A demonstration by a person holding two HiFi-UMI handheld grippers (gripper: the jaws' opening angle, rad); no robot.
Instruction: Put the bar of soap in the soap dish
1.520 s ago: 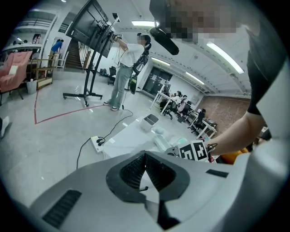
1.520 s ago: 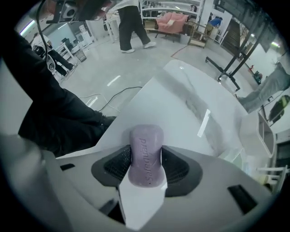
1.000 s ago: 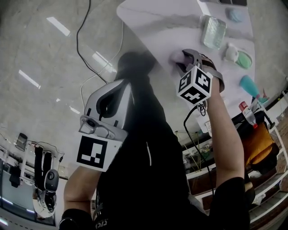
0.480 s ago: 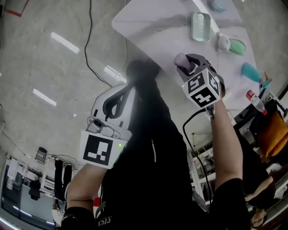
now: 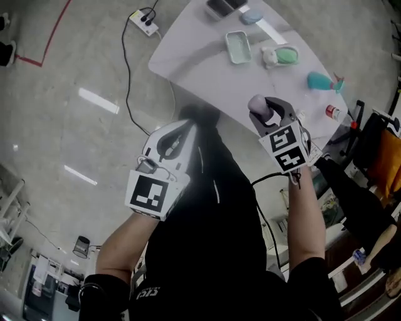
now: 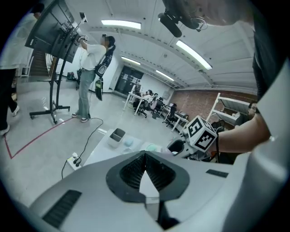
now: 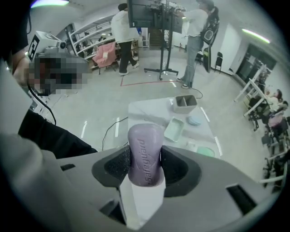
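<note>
The purple bar of soap (image 7: 145,152) stands upright between the black pads of my right gripper (image 7: 145,168), which is shut on it. In the head view, that gripper (image 5: 265,114) holds the soap (image 5: 257,103) in the air over the near edge of the white table (image 5: 207,69). The pale green soap dish (image 5: 238,47) lies empty on the table beyond it, and is also seen past the soap as the dish (image 7: 174,129). My left gripper (image 5: 177,130) hangs off the table's left edge over the floor. Its jaws (image 6: 145,156) meet with nothing between them.
On the table lie a green oval thing (image 5: 286,56), a teal bottle (image 5: 320,81), a blue round piece (image 5: 250,17) and a dark bin (image 5: 220,6). A power strip (image 5: 144,19) and cable lie on the floor. People stand by a rack (image 7: 158,27) beyond.
Both grippers have risen, the right one lifting the soap away from the tabletop. The table now looks smaller and farther off in the head view.
</note>
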